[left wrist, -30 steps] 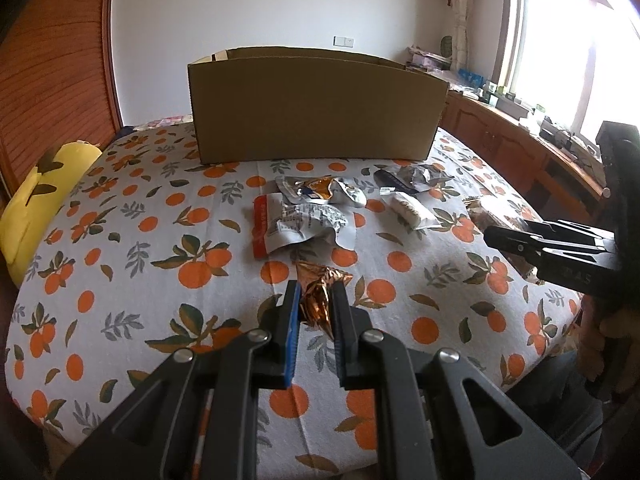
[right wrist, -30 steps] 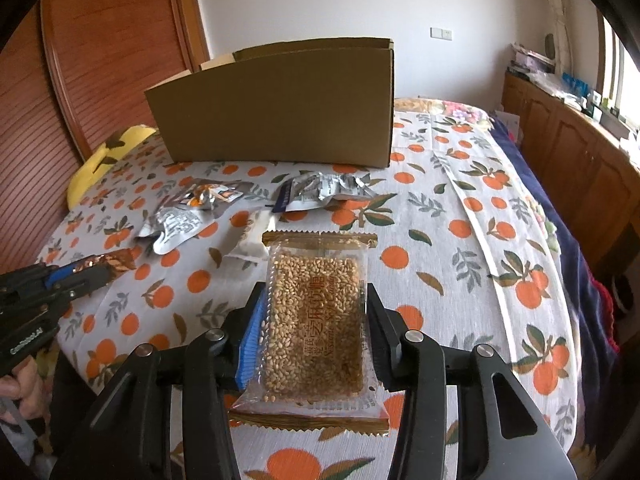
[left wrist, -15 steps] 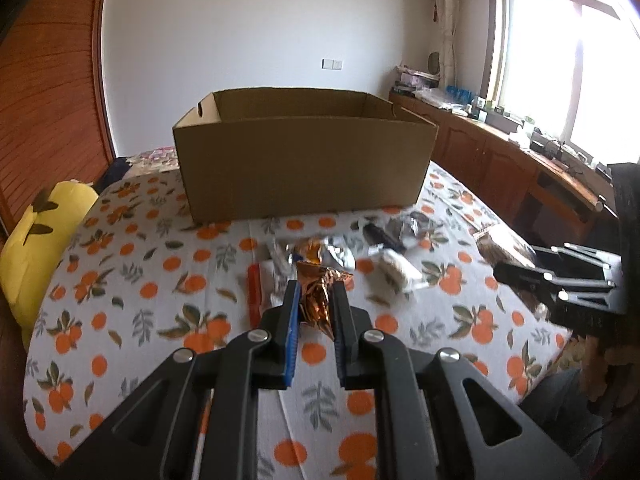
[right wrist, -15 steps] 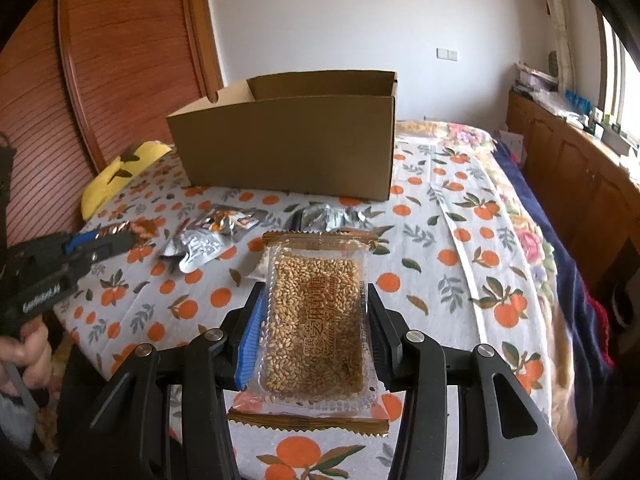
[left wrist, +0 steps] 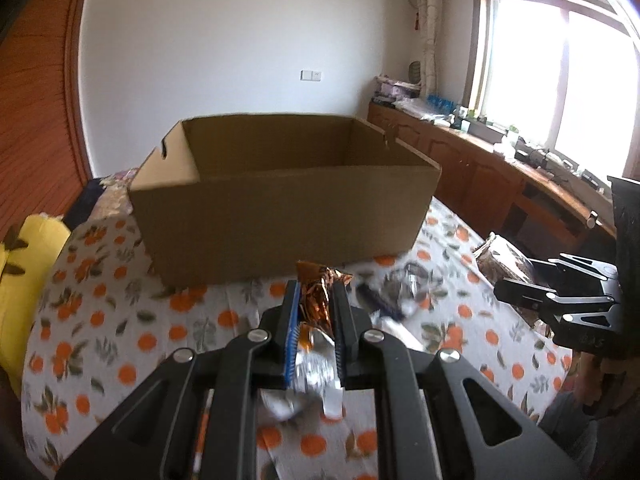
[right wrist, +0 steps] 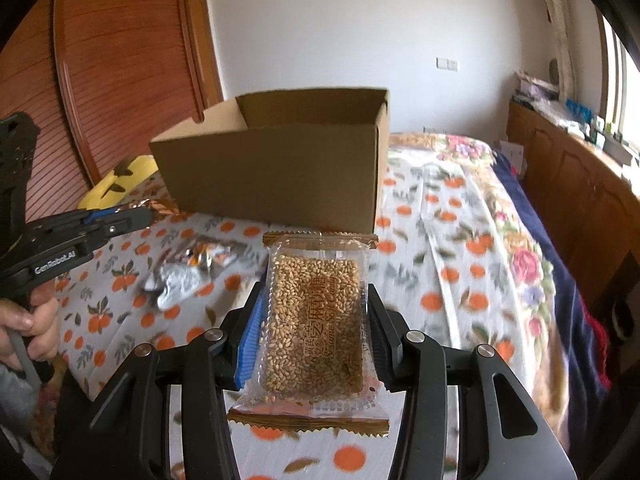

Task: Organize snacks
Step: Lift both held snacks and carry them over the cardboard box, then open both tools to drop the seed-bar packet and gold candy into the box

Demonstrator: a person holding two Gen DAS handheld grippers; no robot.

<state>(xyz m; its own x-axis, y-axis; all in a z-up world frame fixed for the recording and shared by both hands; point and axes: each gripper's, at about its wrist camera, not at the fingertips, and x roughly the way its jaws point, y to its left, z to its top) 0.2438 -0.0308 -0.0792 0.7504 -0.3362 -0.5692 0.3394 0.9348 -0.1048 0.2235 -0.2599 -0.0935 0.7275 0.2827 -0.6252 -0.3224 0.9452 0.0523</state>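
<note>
My left gripper (left wrist: 315,300) is shut on a crinkled orange foil snack (left wrist: 318,300), held above the cloth just in front of the open cardboard box (left wrist: 280,216). My right gripper (right wrist: 316,312) is shut on a clear sesame candy packet (right wrist: 316,320), lifted off the table, with the cardboard box (right wrist: 280,176) ahead of it. In the right wrist view the left gripper (right wrist: 148,216) shows at the left with its orange foil snack (right wrist: 160,206). The right gripper (left wrist: 516,280) shows at the right of the left wrist view with its packet (left wrist: 500,260).
Silver foil snack packs (right wrist: 188,272) and a dark wrapper (left wrist: 380,304) lie on the orange-print tablecloth (left wrist: 100,320) before the box. A yellow cushion (left wrist: 24,264) sits at the left. Wooden cabinets (left wrist: 500,188) run along the right wall under the window. A hand (right wrist: 28,320) grips the left tool.
Both grippers have risen with their snacks and come closer to the box, so its open inside now shows. The loose packs now sit lower in both views.
</note>
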